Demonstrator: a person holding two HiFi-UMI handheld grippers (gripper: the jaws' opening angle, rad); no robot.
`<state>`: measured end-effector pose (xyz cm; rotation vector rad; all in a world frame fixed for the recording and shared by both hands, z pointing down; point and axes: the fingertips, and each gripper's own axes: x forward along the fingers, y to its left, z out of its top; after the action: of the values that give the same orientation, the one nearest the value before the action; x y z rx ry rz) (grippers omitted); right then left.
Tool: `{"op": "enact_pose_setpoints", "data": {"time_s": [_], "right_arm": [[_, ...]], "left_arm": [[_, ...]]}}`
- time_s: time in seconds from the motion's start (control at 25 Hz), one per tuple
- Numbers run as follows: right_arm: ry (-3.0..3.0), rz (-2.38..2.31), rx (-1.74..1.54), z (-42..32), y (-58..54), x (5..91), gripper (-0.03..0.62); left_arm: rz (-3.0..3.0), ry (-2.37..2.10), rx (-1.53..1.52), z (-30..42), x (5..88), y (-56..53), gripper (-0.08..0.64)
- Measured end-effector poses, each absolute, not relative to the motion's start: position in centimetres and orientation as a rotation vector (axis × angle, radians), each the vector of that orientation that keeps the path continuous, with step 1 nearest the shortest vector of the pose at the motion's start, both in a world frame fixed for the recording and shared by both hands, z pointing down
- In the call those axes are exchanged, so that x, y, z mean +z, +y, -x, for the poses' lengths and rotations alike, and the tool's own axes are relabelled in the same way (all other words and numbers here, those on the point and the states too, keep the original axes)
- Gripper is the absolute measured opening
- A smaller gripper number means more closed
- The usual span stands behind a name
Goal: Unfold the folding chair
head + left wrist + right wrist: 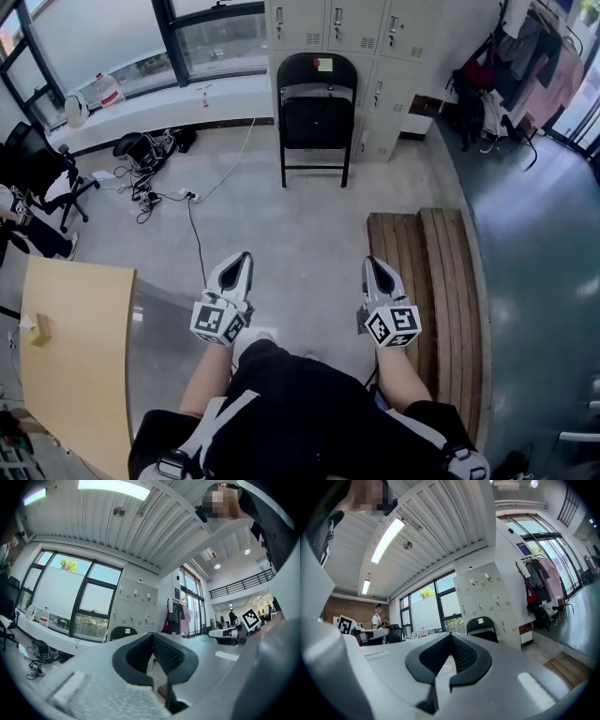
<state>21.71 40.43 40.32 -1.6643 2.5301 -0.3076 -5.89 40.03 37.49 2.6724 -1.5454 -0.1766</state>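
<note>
Head view shows the chair [317, 117] across the room, standing on its feet on the floor [281, 234] with its back to the lockers [375, 37]. It looks folded: the seat panel is flipped up flat between the frame tubes, and the whole thing reads as one thin upright slab. Its long axis runs floor to ceiling. The broad front face, with a small label on the backrest, points toward the person.

The left gripper [246, 259] and right gripper [373, 264] are held level, side by side, just ahead of the person's body and well apart from the chair, with bare floor between. Both pairs of jaws are clenched tight on nothing. Each gripper view shows the dark pads pressed together with only the room beyond them. The chair sits small in the distance in the left gripper view [123, 632] and the right gripper view [482, 627].

By my reading, nothing of the task is done. The approach, the grasp on frame or seat, and the pulling open all remain. The jaws would need to open before any grip.
</note>
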Motion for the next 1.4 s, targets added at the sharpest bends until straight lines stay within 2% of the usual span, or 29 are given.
{"op": "enact_pose_setpoints", "data": {"time_s": [0.56,1.04,1.4], "right_arm": [[2.57,1.754,-0.216,-18.6,28.9,40.1,0.006],[2.69,1.737,-0.105,-9.9,17.2,39.5,0.005],[2.615,1.73,-0.214,-7.7,11.3,39.5,0.005]], "left_arm": [[-2.702,-1.465,-0.248,8.5,38.5,27.3,0.002],[-2.668,-1.439,-0.268,14.9,38.5,16.8,0.002],[-2.644,-1.44,-0.313,17.7,38.8,12.0,0.002]]}}
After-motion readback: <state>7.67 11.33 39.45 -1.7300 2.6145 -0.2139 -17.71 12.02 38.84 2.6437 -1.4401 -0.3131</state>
